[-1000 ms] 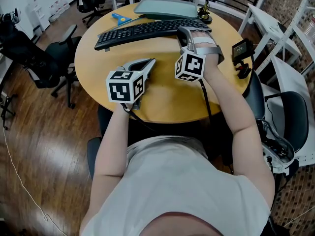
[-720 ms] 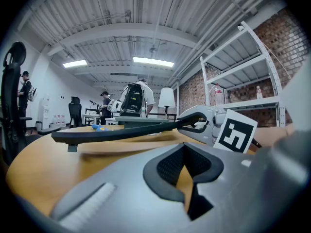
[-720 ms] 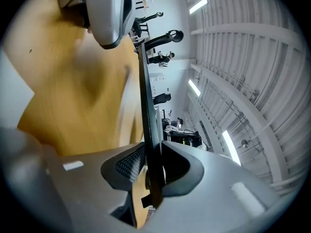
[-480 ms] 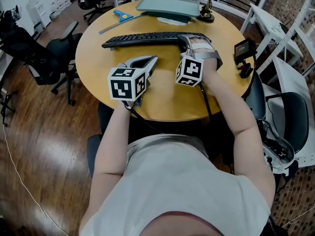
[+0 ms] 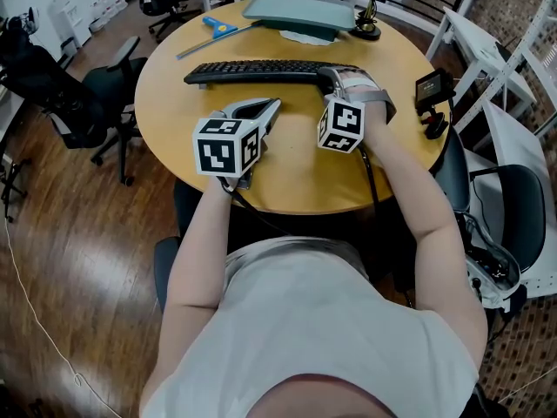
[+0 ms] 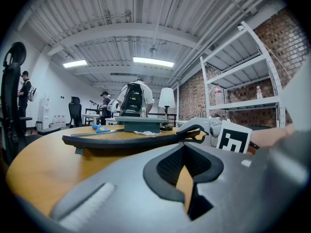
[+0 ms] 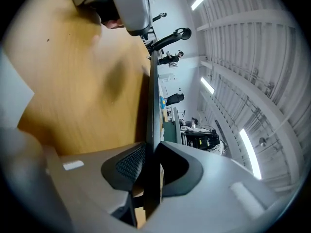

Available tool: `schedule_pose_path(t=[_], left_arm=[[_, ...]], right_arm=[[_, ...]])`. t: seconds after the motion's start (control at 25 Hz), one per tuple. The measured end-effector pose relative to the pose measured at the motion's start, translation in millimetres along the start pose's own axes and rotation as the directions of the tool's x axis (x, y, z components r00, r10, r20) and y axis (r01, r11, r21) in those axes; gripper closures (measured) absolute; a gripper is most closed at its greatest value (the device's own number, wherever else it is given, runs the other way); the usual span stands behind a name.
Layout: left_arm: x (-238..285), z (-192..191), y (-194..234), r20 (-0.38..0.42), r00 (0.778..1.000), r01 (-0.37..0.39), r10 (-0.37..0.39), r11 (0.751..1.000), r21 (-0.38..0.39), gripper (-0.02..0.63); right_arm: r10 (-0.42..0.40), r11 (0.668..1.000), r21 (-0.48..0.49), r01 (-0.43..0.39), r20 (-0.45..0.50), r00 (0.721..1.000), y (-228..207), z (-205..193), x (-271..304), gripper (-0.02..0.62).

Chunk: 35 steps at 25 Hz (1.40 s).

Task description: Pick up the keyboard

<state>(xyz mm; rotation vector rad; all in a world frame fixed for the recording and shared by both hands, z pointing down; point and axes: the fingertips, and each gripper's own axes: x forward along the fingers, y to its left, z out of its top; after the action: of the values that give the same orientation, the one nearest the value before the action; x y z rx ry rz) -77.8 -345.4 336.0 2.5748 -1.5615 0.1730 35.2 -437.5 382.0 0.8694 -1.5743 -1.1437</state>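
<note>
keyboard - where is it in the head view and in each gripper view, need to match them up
Head view: keyboard lies across the upper middle of the table.
Left gripper view: a dark bar seen edge-on, across the middle left.
Right gripper view: an upright dark edge at centre, between the closing right tongs.
Shared landmark: the grey-green tray just beyond it.
</note>
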Motion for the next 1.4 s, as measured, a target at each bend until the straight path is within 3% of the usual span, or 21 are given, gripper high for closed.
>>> schedule_pose_path(t=[0.44,0.64,0.92,1.04,1.08,1.16,1.24,1.32,1.4], left_arm=[[0,1,0,-0.001,1.0,0.0,0.0,1.0,0.001,0.606],[1,0,0,0.001,1.0,-0.001,0.001,1.0,0.001,0.606],[1,1,-1,0.0,1.0,0.004,-0.004,1.0,0.003,0.606],[-2,0,0,0.001,1.0,0.001,-0.001,1.0,0.001,0.606],[-2,0,1,0.002,1.0,-0.001,0.001,1.0,0.0,0.606],[-2,0,2,0.004,1.0,-0.002,0.002,1.0,0.0,0.606],[-1,0,0,0.005,1.0,0.0,0.0,1.0,-0.001,0.606],[-1,-1,-1,0.004,1.0,0.001,-0.001,1.0,-0.001,0.606],[-1,0,-1,0.004,1.0,0.001,-0.001,1.0,-0.001,0.606]], right_arm=[[0.176,0.984,-0.036,-0.176,0.009,0.984,28,-5,5,0.502],[0.236,0.972,0.002,-0.237,0.038,0.971,28,-6,5,0.495],[0.262,0.959,0.088,-0.27,0.092,0.961,23,-11,-6,0.485],[0.222,0.944,0.208,-0.255,0.169,0.96,9,-3,-19,0.495],[0.194,0.933,0.266,-0.245,0.202,0.96,2,2,-23,0.527],[0.137,0.891,0.388,-0.235,0.263,0.955,-10,12,-32,0.584],[0.103,0.816,0.512,-0.269,0.329,0.939,-14,19,-41,0.592],[0.084,0.688,0.634,-0.352,0.413,0.907,-14,27,-50,0.592],[0.058,0.534,0.719,-0.445,0.494,0.868,-15,33,-57,0.592]])
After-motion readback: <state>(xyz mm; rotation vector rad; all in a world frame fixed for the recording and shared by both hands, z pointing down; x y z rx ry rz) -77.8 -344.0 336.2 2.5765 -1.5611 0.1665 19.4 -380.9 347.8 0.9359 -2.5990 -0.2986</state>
